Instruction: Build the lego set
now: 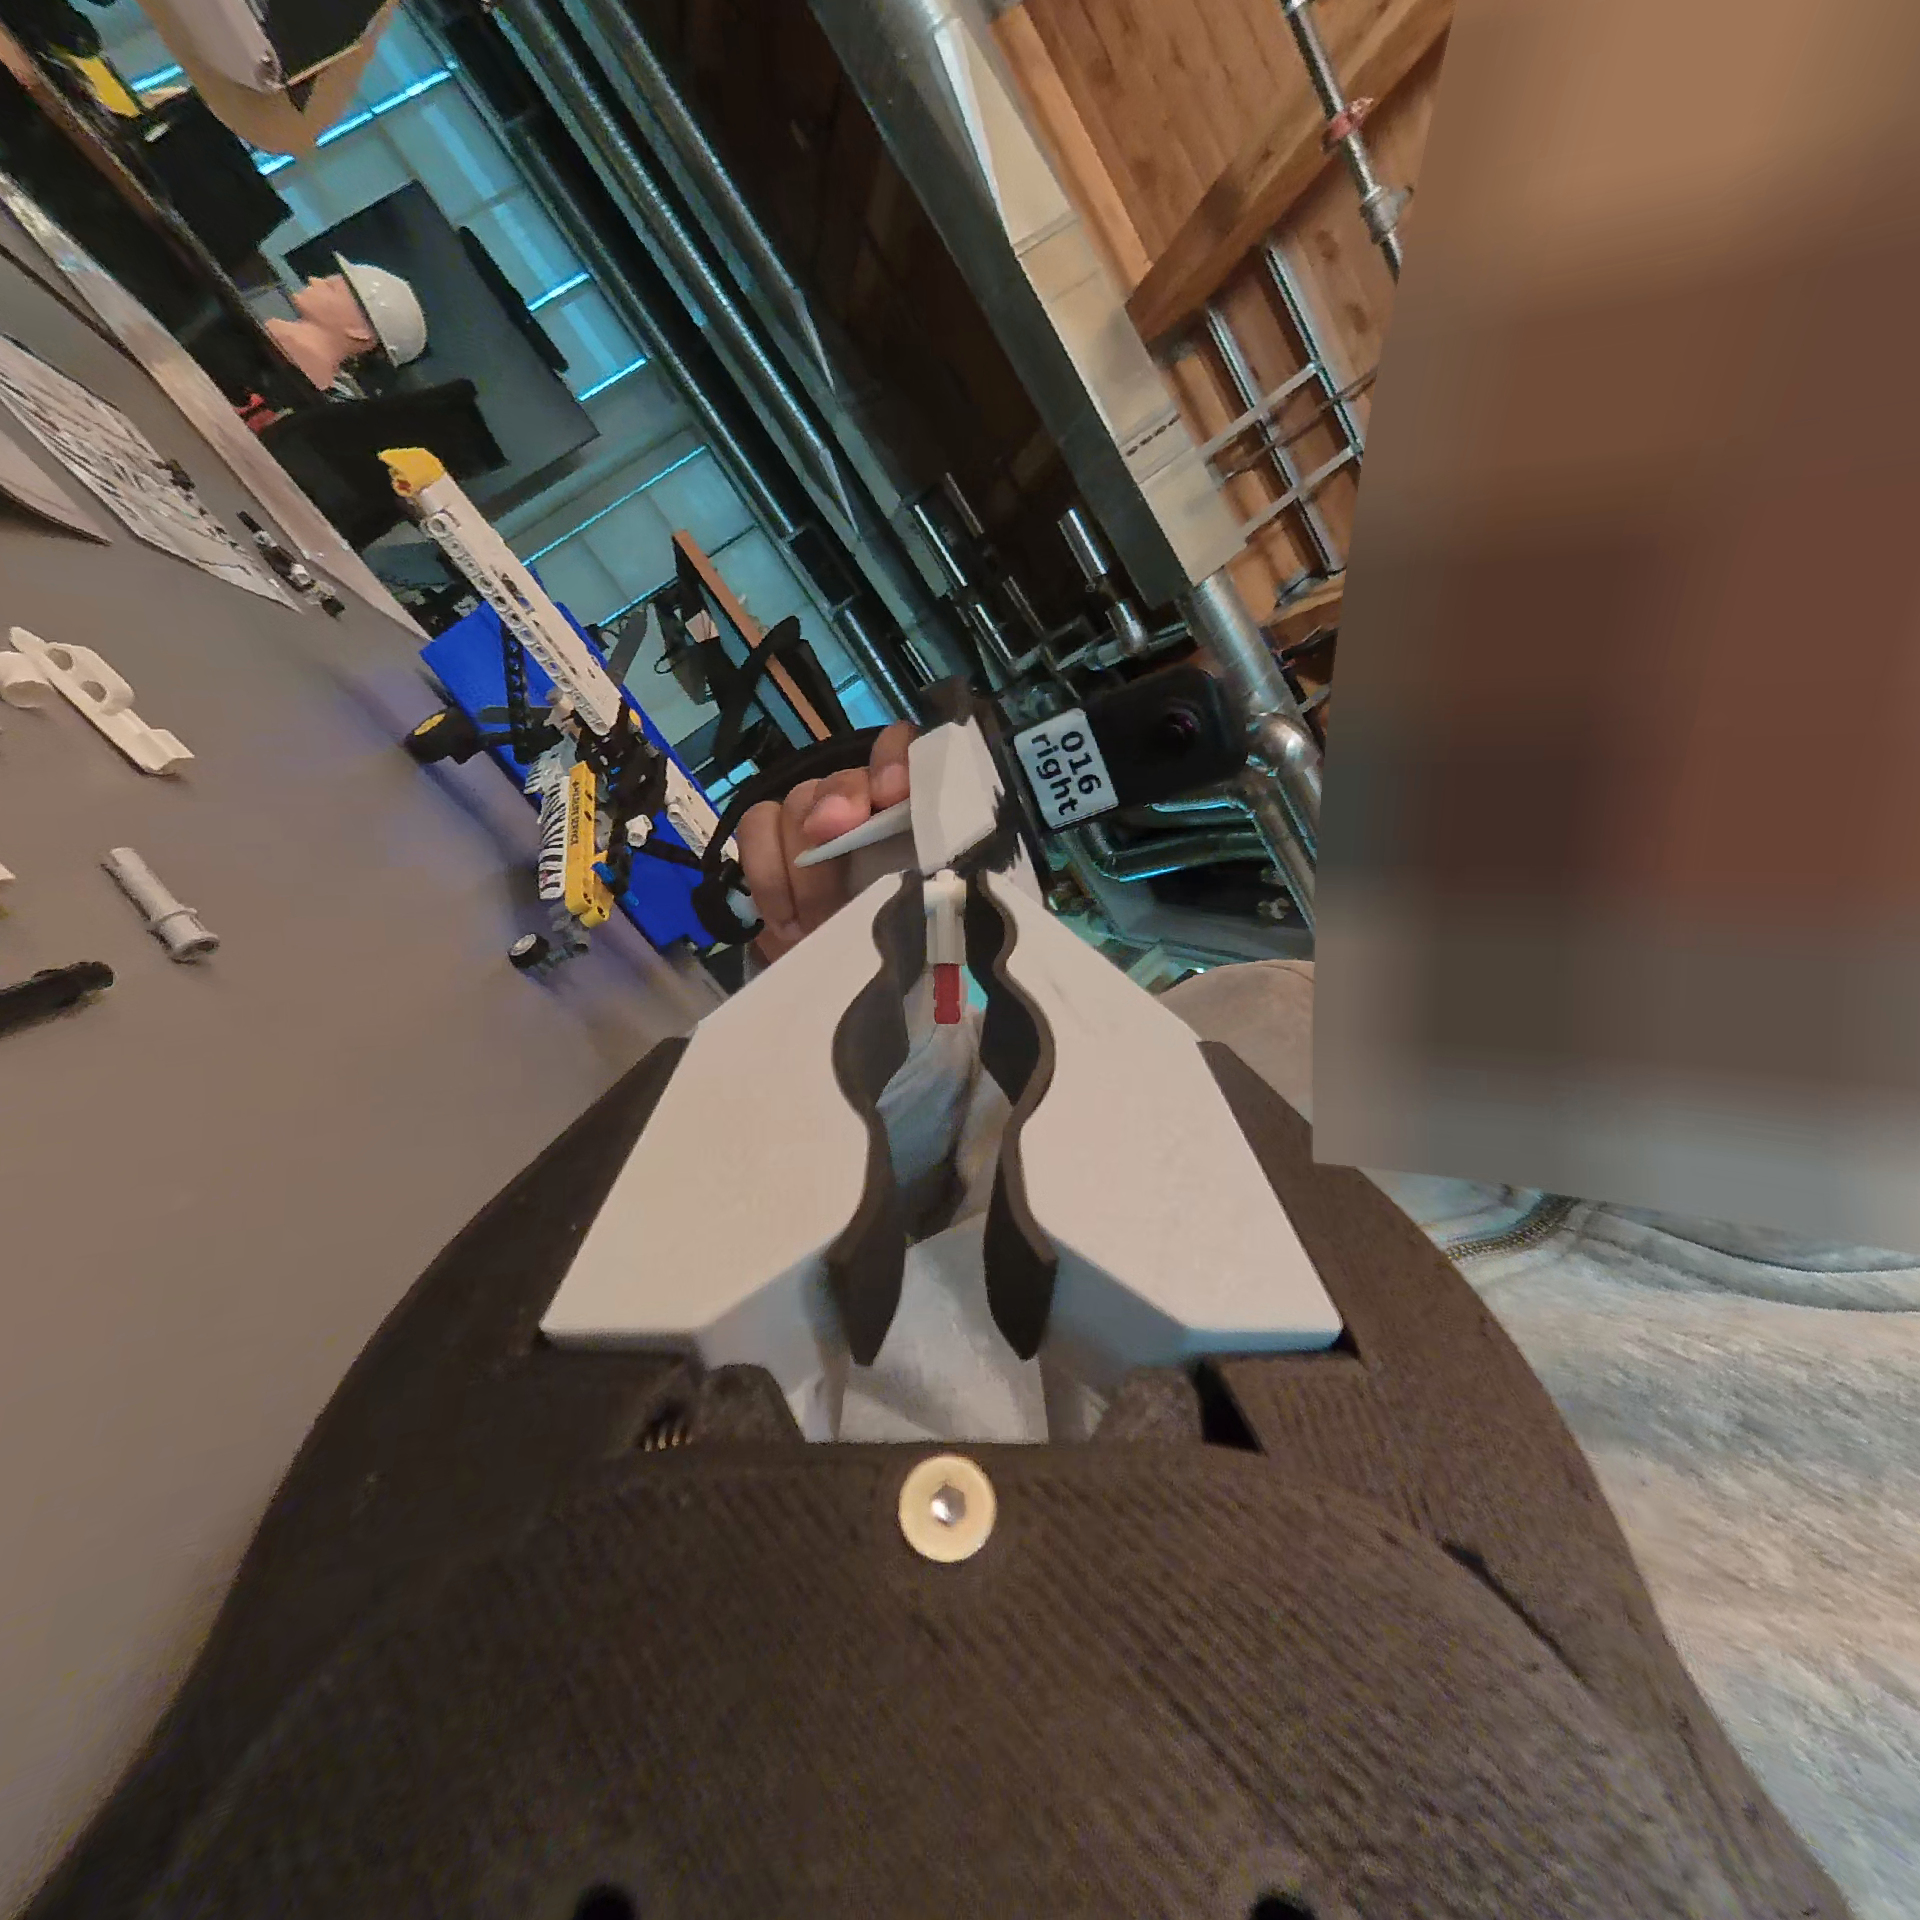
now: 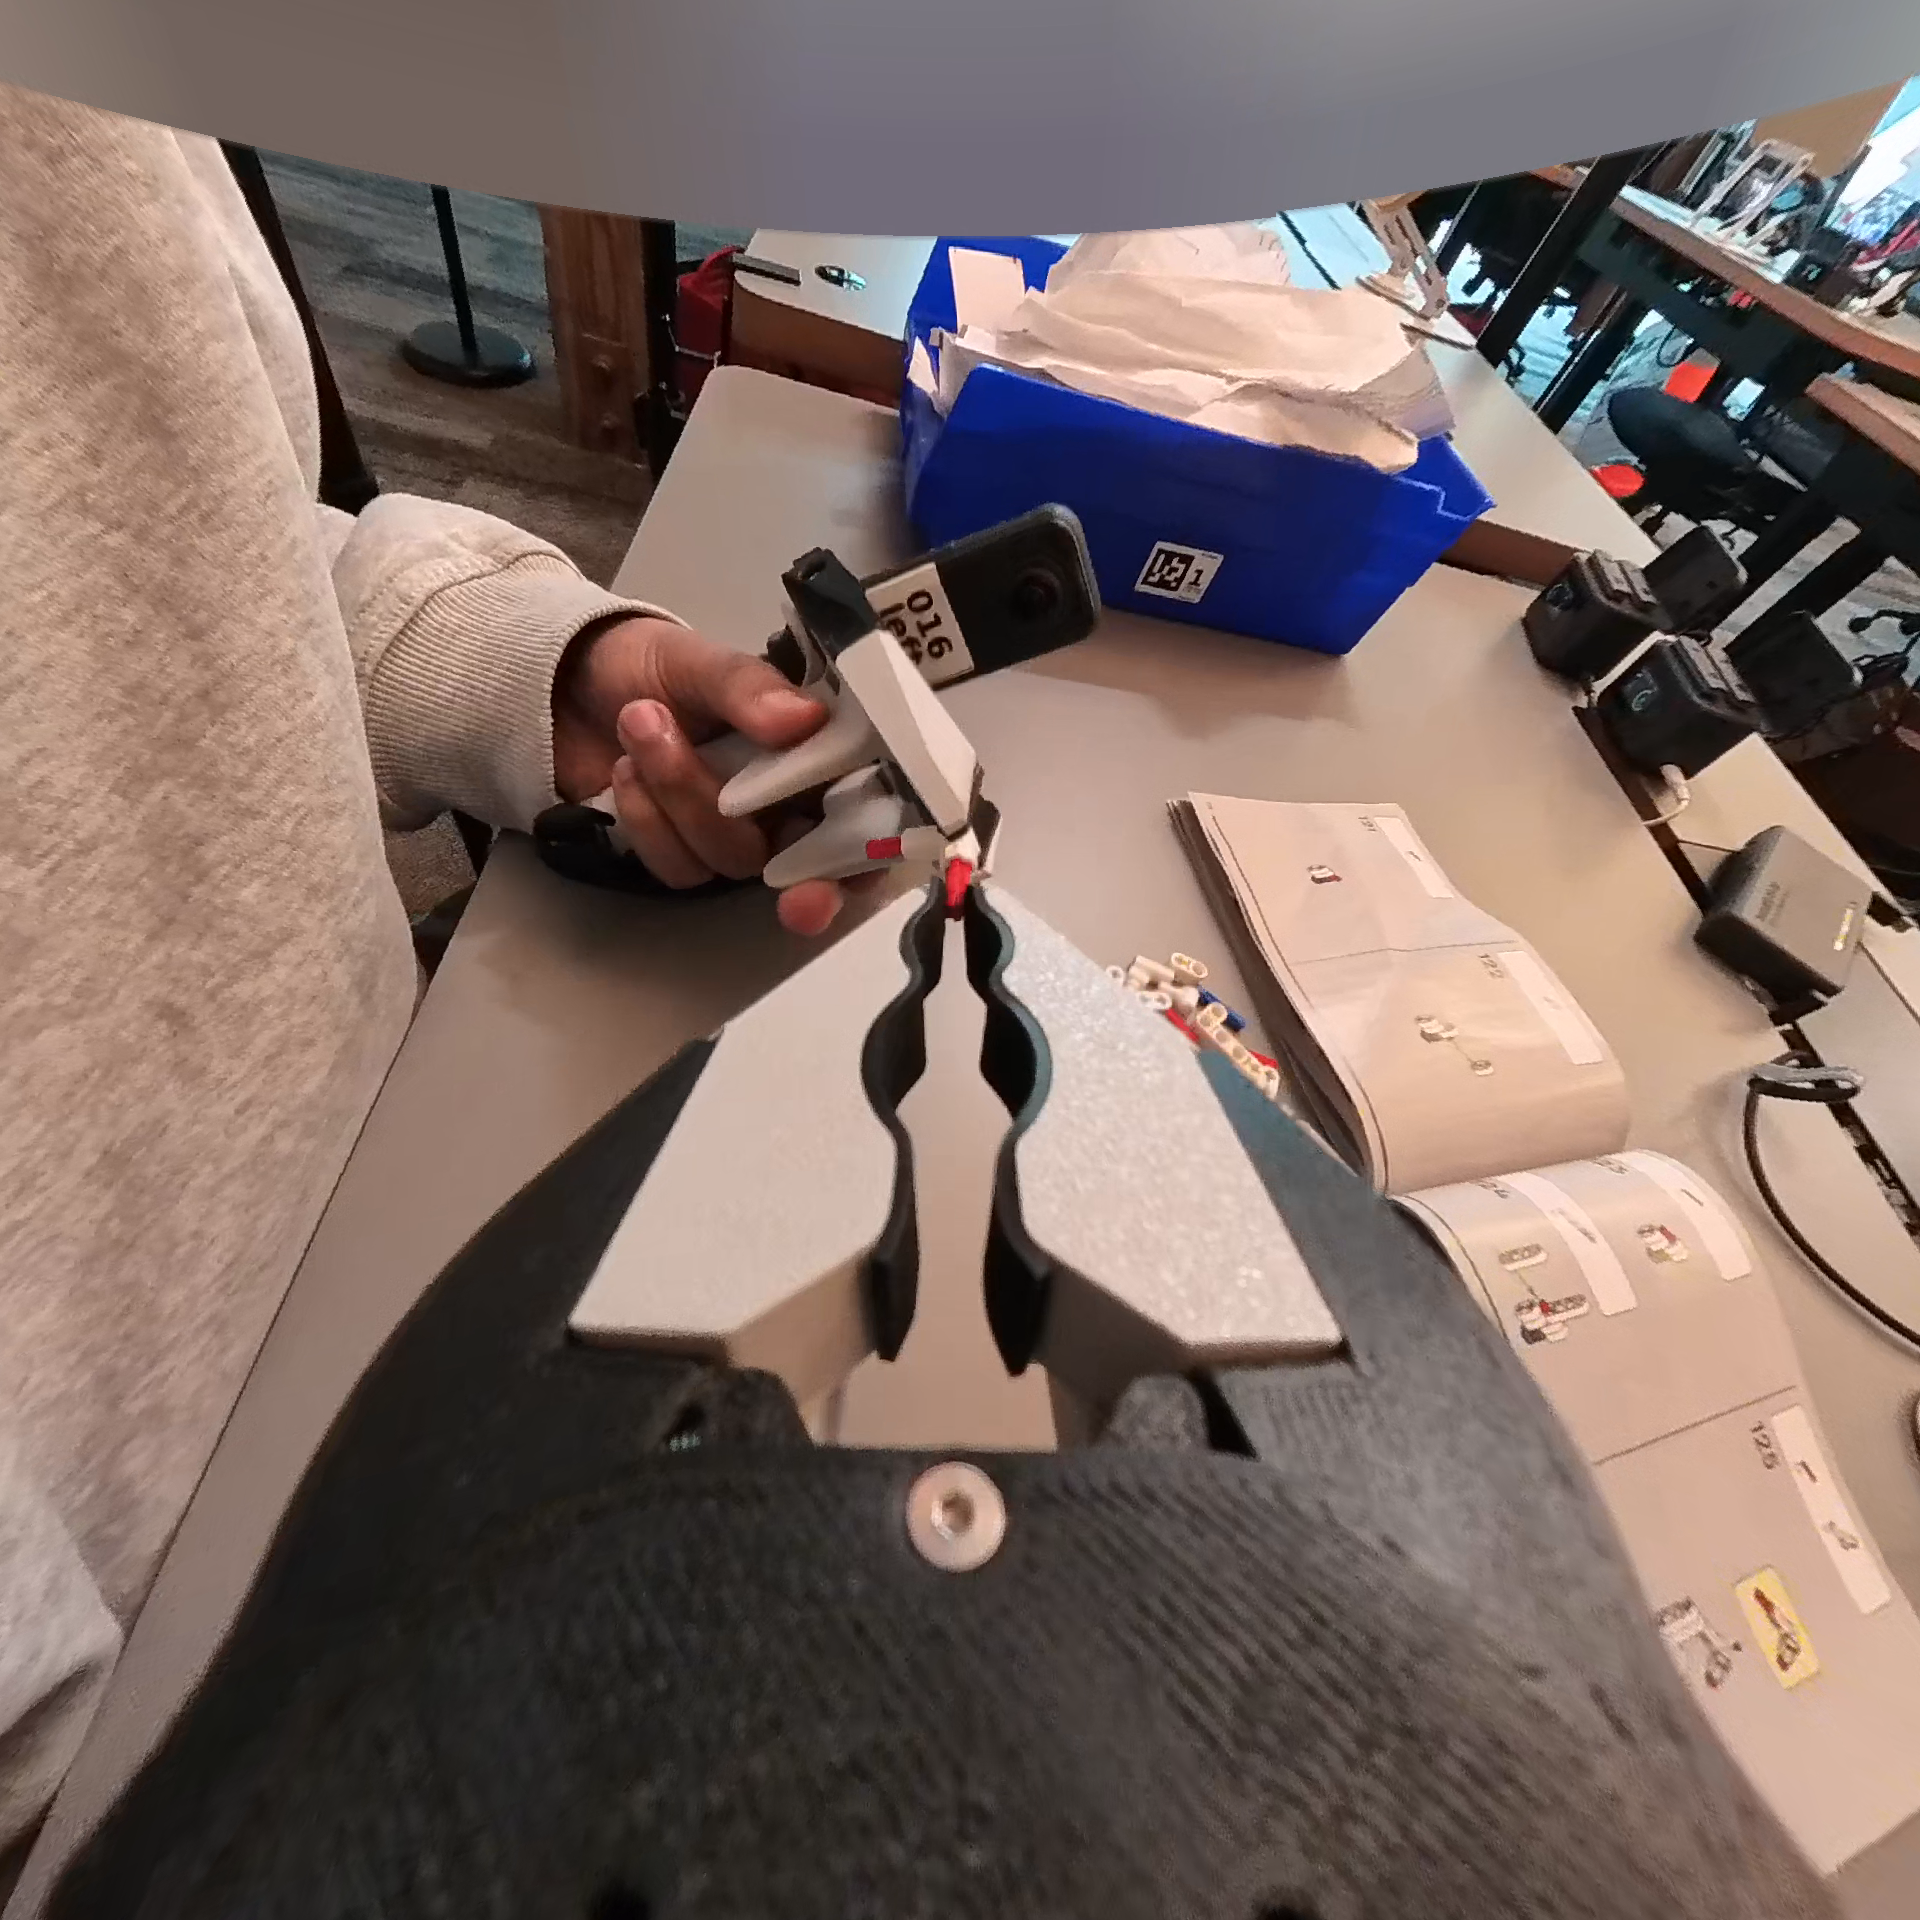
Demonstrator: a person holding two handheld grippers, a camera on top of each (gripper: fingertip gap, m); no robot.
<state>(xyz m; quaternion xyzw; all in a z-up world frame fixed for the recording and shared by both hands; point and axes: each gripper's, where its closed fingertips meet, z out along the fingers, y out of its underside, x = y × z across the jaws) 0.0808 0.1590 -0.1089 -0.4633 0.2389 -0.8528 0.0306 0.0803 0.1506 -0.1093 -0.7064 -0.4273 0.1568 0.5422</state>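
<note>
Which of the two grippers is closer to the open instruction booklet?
Right. The right gripper hangs beside the booklet; the left gripper lies beyond it, farther off.

White printed labels sit on each gripper's camera; a coded sticker marks the blue bin; the booklet pages carry numbers.

We saw a grey table. On it stood a blue bin with crumpled paper, an open instruction booklet, a small heap of loose Lego pieces, black chargers, and a half-built Lego model.
</note>
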